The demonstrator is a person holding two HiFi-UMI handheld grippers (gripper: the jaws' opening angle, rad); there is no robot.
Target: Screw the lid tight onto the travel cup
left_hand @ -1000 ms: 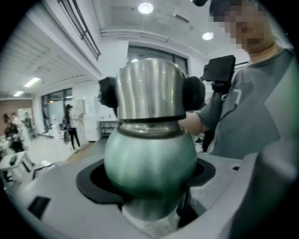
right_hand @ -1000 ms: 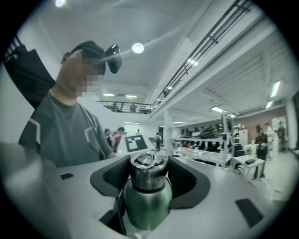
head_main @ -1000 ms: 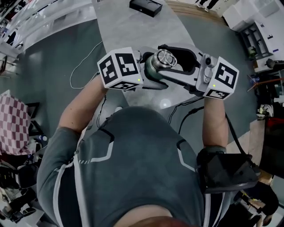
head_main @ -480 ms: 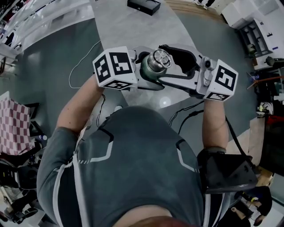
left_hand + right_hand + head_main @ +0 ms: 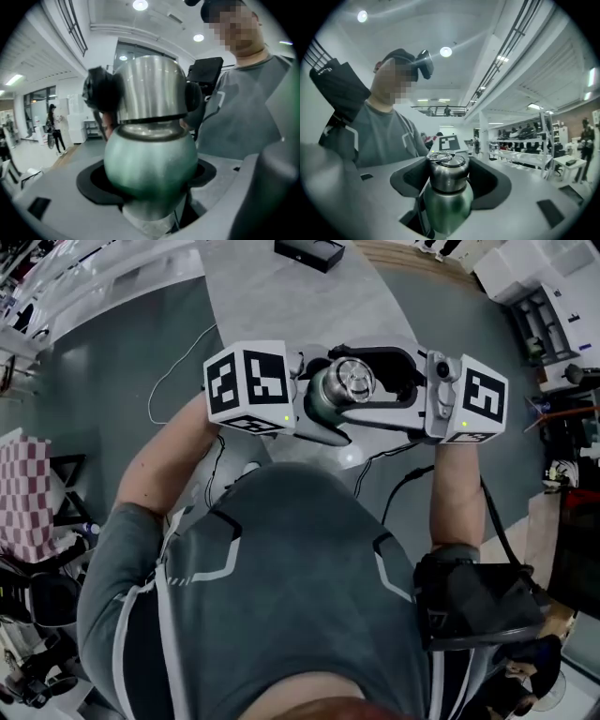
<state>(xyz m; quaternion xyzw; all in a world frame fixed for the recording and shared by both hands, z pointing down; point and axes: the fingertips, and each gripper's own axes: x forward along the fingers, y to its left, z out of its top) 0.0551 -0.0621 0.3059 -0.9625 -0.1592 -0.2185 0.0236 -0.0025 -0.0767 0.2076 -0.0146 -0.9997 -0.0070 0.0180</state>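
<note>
Person: wearing a gray shirt and seen from above, holding one tool in each hand in front of the chest.
Left tool: its black pads are clamped on the rounded green body of the cup, one pad on each side. Its marker cube faces up at the left.
Cup: a green travel cup with a steel neck. It is held tilted between the two tools, above the near end of the tabletop, just ahead of the person's chest.
Lid: brushed steel, seated on the cup's neck, with a thin wire ring lying on its top.
Right tool: reaching in from the right, it pinches the lid with a dark pad against each side. Its jaws have just been closing with the lid between them.
Tabletop: a pale gray slab running away from the person toward the top of the head view.
Box: black and flat, lying at the far edge of the tabletop, well apart from the cup.
Cable: a thin pale line on the dark floor, left of the tabletop.
</note>
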